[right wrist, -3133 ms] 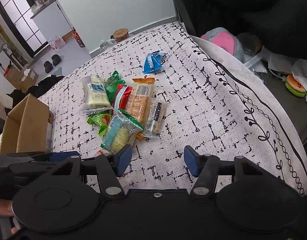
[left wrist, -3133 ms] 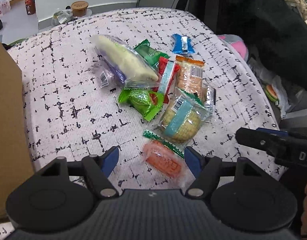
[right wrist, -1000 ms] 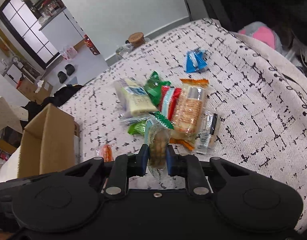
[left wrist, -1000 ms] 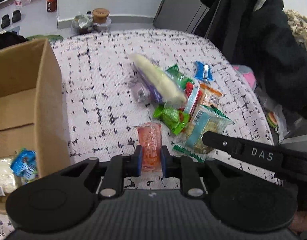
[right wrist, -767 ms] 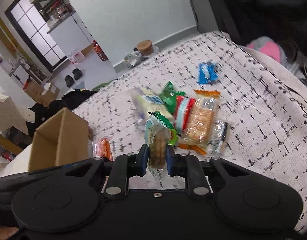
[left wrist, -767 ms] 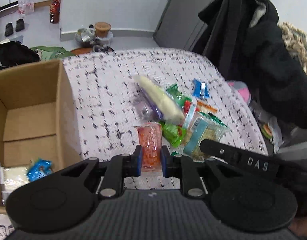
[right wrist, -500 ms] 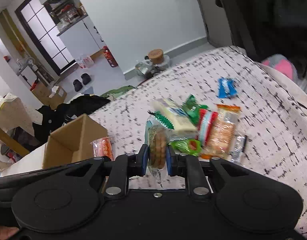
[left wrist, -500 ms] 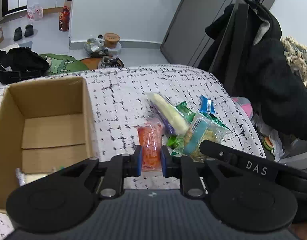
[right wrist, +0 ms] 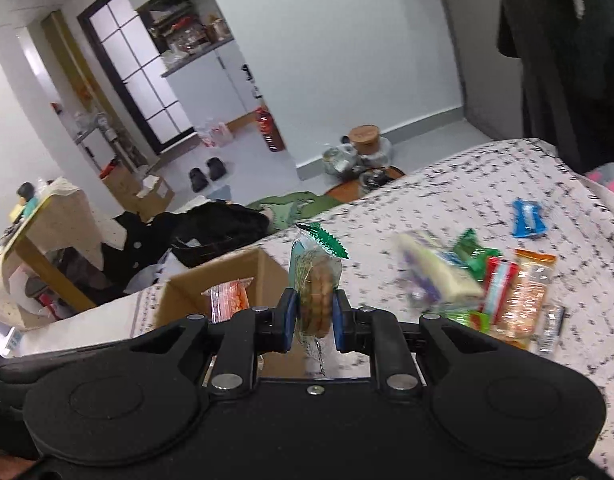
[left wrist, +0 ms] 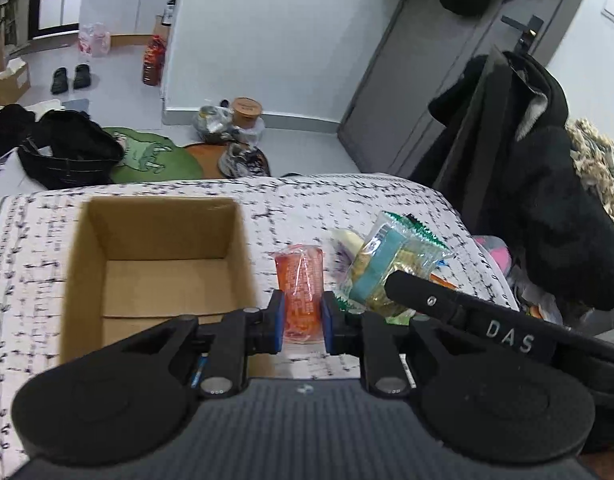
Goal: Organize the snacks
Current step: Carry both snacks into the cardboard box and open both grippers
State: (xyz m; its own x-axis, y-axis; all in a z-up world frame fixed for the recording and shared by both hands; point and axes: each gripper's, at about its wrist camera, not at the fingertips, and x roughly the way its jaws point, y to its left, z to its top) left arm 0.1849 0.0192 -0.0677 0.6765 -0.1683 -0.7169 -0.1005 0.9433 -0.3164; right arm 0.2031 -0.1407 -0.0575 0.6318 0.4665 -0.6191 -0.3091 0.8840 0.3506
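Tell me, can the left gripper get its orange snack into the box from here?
Probably yes. The left gripper is shut on the orange snack, held beside the box, whose top is open. Nothing stands between them; the right gripper and its cookie pack are on the other side.

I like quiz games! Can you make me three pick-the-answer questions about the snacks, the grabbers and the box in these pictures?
1. Where is the open brown cardboard box in the left wrist view?
A. left of the grabber
B. on the floor
C. under the coat

2. What colour is the snack packet in the left gripper?
A. blue
B. orange-red
C. purple

3. The right gripper is
A. wide open
B. shut on nothing
C. shut on a clear pack of round biscuits

Answers: 1 A, box sits left of the fingers; 2 B, orange-red wrapper between pads; 3 C, biscuits pinched between blue pads.
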